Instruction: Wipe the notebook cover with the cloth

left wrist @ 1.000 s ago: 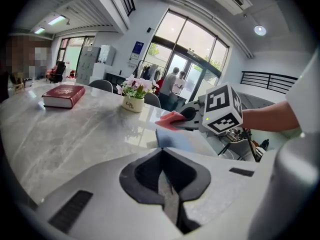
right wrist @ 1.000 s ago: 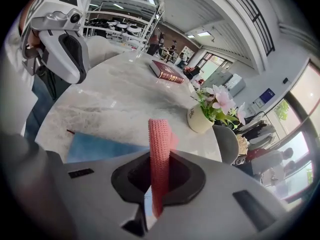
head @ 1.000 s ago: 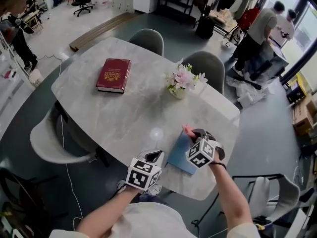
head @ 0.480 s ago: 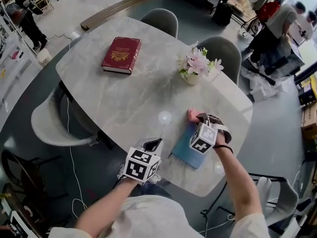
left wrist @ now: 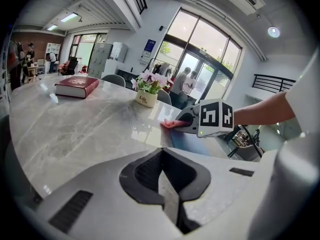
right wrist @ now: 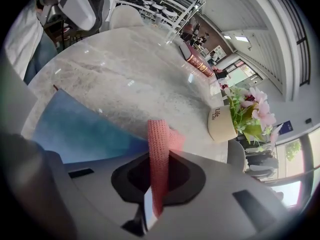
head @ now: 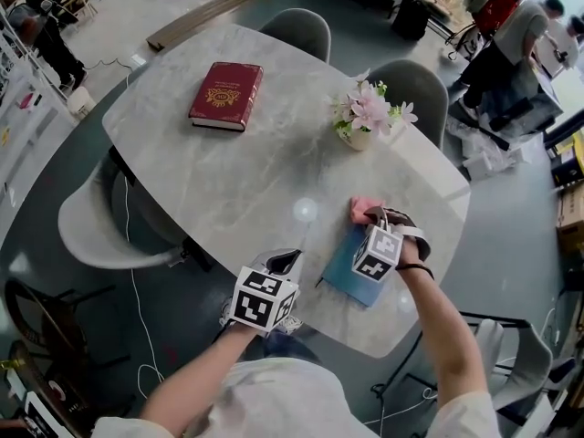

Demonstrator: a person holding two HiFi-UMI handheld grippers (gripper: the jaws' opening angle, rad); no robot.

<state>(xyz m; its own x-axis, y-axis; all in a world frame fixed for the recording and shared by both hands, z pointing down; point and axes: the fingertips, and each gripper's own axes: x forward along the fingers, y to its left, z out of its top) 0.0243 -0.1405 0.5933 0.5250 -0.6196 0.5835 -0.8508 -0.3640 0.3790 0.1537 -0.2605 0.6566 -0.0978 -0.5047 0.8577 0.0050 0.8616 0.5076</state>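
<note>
A blue notebook (head: 345, 265) lies flat near the table's front edge, also seen in the right gripper view (right wrist: 82, 129). My right gripper (head: 369, 217) is shut on a pink cloth (head: 364, 209), which rests at the notebook's far end. In the right gripper view the cloth (right wrist: 159, 149) stands as a strip between the jaws of the right gripper (right wrist: 154, 186). The left gripper (head: 284, 263) hovers at the table edge left of the notebook, shut with nothing in it. From the left gripper (left wrist: 164, 176) I see the right gripper (left wrist: 192, 121) and the cloth (left wrist: 172, 124).
A red book (head: 226, 95) lies at the far left of the marble table (head: 228, 181). A pot of pink flowers (head: 364, 117) stands beyond the notebook. Grey chairs (head: 297, 30) ring the table. People stand at the far right (head: 511, 44).
The head camera has shifted, so the table sits a little differently in view. The right gripper with the cloth stays at the notebook's far end; the left gripper has hardly moved.
</note>
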